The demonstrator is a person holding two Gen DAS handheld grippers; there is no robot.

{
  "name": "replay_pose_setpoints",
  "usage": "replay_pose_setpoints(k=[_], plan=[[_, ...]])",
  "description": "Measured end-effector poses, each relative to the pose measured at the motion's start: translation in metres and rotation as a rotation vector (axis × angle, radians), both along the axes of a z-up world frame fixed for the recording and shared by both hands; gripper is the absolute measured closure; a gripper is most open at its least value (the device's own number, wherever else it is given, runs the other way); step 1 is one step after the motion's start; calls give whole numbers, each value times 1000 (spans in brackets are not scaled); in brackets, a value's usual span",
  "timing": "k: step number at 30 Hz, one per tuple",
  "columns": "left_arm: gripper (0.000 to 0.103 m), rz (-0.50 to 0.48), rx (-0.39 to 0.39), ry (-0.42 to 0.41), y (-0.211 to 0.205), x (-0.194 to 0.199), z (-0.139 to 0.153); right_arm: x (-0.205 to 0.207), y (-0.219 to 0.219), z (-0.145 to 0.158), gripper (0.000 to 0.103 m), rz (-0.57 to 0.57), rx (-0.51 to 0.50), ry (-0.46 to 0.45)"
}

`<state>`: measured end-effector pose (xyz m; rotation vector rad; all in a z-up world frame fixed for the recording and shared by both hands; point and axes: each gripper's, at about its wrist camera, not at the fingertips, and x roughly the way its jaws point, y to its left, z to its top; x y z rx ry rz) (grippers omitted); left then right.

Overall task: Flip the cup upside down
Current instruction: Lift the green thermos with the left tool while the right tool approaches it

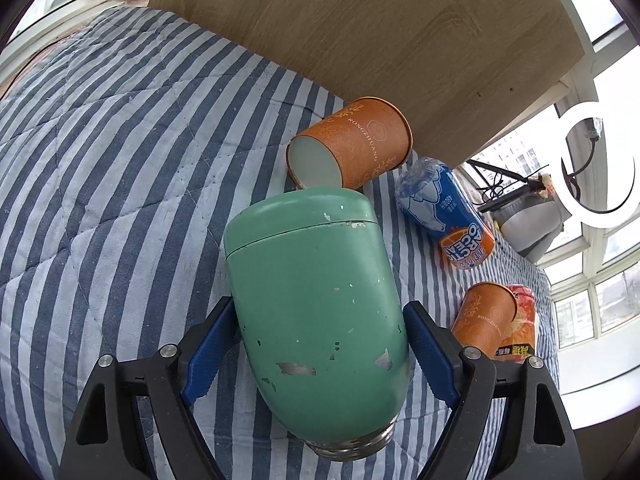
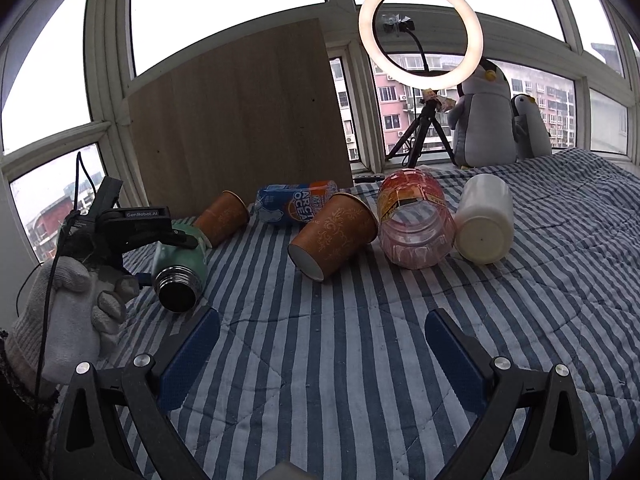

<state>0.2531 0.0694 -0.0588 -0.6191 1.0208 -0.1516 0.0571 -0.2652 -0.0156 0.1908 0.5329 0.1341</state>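
Observation:
A chipped green metal cup (image 1: 316,312) with a threaded steel mouth lies between the blue pads of my left gripper (image 1: 316,352), which is shut on it; its mouth points back toward the camera and its base points away. In the right wrist view the same green cup (image 2: 180,268) is held tilted just above the striped quilt by the left gripper (image 2: 132,232) in a gloved hand (image 2: 72,320). My right gripper (image 2: 320,344) is open and empty over the quilt, well right of the cup.
Two orange paper cups (image 2: 332,236) (image 2: 226,216) lie on their sides, with a blue can (image 2: 296,202), a clear pink jar (image 2: 416,224) and a white cup (image 2: 486,220). A wooden board (image 2: 240,120) stands behind. A ring light (image 2: 420,32) and plush penguins (image 2: 486,120) are at the window.

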Motion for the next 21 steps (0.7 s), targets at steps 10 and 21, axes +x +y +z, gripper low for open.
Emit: replay_pose_setpoints(k=[10,21], plan=[[17,-114,-51,7,-25,-47,-1,-9,2,12,2,-19,-21,-25],[17,-272,-13,-6,-73,-114,3,-8,-10,13,2,25,32,51]])
